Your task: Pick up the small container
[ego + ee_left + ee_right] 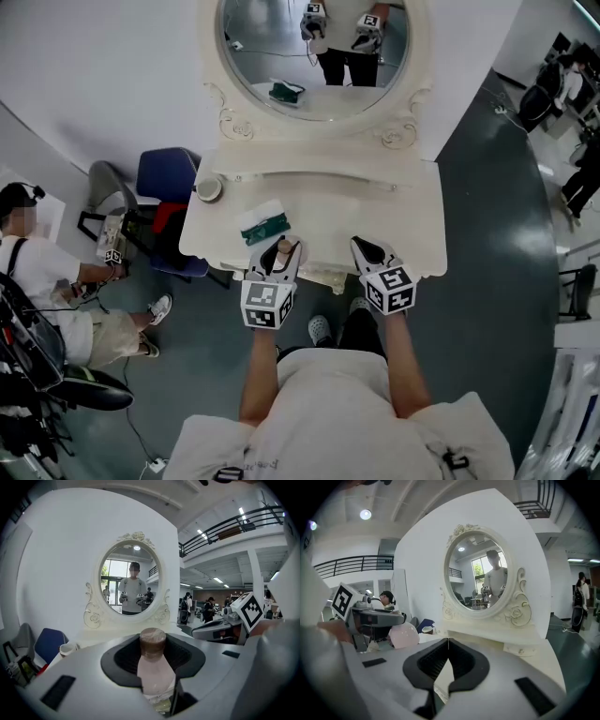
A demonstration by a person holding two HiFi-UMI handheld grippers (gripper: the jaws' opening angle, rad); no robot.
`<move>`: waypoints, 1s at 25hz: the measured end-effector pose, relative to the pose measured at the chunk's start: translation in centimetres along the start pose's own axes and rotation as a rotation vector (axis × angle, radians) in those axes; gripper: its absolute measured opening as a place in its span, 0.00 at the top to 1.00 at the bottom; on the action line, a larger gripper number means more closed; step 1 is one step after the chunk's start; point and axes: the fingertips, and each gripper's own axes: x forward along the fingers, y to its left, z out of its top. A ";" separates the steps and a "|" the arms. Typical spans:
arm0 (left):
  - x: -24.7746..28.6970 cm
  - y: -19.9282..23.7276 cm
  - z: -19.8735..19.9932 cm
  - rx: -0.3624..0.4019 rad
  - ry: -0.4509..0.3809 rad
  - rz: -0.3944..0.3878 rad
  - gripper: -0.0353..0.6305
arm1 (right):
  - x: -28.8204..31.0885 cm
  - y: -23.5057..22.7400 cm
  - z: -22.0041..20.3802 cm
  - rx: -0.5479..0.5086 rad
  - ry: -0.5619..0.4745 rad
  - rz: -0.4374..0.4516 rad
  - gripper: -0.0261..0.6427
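Small pale-pink container [153, 670] with brown cap gripped upright in left gripper [282, 248], jaws part-way apart and clamped on its body, at front edge of white dressing table [412, 216]. Right gripper [448, 644] alongside, jaws closed tip to tip, nothing between. Green packet [266, 228] just behind on tabletop; print too small to read.

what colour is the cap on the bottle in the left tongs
Brown cap, pale pink bottle; clearest in the left gripper view.
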 end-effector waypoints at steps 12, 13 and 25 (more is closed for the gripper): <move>0.7 0.9 -0.2 -0.014 0.001 -0.004 0.71 | 0.0 -0.5 0.5 0.007 -0.015 -0.026 0.94; 0.7 0.9 -0.1 -0.015 0.001 -0.005 0.71 | 0.0 -0.5 0.5 0.009 -0.015 -0.026 0.94; 0.7 1.1 -0.2 -0.016 -0.008 0.004 0.71 | -0.1 -0.6 0.2 0.024 -0.016 -0.031 0.94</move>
